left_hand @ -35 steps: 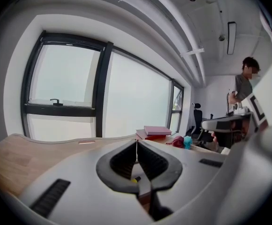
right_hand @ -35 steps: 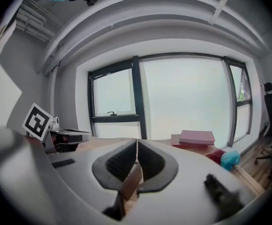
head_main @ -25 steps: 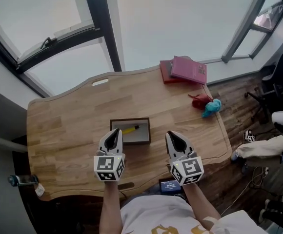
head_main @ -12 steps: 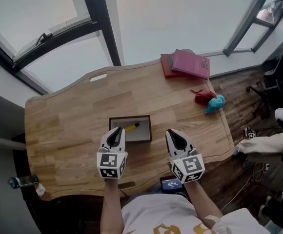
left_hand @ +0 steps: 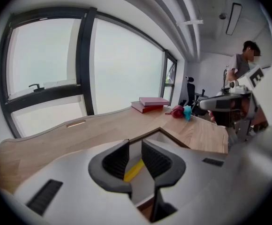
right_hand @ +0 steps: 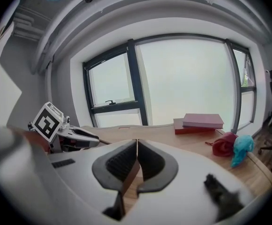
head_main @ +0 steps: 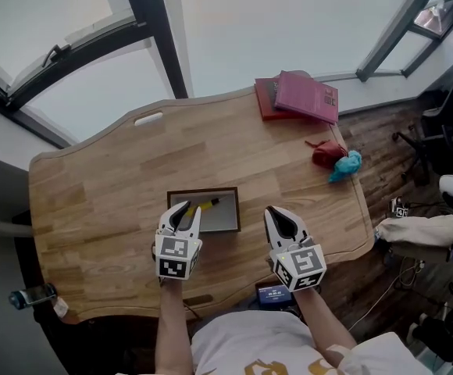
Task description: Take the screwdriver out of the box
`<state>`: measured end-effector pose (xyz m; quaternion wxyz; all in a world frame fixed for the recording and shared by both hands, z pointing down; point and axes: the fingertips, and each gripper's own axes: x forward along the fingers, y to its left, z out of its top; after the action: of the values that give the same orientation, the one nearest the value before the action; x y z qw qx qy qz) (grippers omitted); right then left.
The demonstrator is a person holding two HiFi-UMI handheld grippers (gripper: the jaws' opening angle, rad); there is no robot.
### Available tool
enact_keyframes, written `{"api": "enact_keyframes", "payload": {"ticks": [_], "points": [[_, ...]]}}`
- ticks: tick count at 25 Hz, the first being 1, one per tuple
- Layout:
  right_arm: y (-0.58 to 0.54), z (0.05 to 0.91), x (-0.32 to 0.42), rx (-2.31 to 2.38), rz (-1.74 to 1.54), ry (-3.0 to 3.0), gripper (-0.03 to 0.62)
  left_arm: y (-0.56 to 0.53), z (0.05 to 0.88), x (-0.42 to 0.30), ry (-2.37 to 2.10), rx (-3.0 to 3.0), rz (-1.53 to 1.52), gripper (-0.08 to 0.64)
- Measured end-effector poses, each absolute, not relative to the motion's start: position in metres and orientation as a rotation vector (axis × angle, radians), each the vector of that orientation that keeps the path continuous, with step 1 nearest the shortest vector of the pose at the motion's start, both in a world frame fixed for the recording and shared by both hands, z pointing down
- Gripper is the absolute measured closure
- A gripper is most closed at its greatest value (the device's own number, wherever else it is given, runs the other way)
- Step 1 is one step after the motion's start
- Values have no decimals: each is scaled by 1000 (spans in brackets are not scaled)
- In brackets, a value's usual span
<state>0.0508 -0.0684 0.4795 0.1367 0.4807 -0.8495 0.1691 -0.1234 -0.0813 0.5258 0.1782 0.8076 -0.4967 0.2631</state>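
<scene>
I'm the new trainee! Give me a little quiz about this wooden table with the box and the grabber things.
1. True or false: the yellow-handled screwdriver lies inside the shallow dark-framed box.
2. Which lies nearest the stack of pink and red books? A) the red and blue cloth bundle B) the box C) the screwdriver
3. Fill in: the jaws of the right gripper are ____.

Key: 1 true; 2 A; 3 shut.
</scene>
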Motion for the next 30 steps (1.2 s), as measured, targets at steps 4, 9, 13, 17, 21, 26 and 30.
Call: {"api": "enact_keyframes", "payload": {"ticks": [4,9,13,17,21,26,30], "points": [[-80,491,45,1363,529,-2453,560,-93,538,-120,-1305,2295,826,472],[-94,504,37,1332,544,-2444,560,-93,559,-113,-1158,2310,957,448],[-102,510,34,1312,546,-2435,560,-92,567,-110,-1069,2314,1058,448],[-110,520,34,1301,560,-2419,560,-91,576,-106,-958,2319,1184,448],[-120,526,32,1291,570,-2413,560,-94,582,-100,-873,2331,1273,448],[-127,534,30,1277,590,-2406,560,-94,592,-92,-780,2323,1371,448],[-131,539,28,1270,598,-2405,560,-93,601,-89,-722,2303,1433,440]]}}
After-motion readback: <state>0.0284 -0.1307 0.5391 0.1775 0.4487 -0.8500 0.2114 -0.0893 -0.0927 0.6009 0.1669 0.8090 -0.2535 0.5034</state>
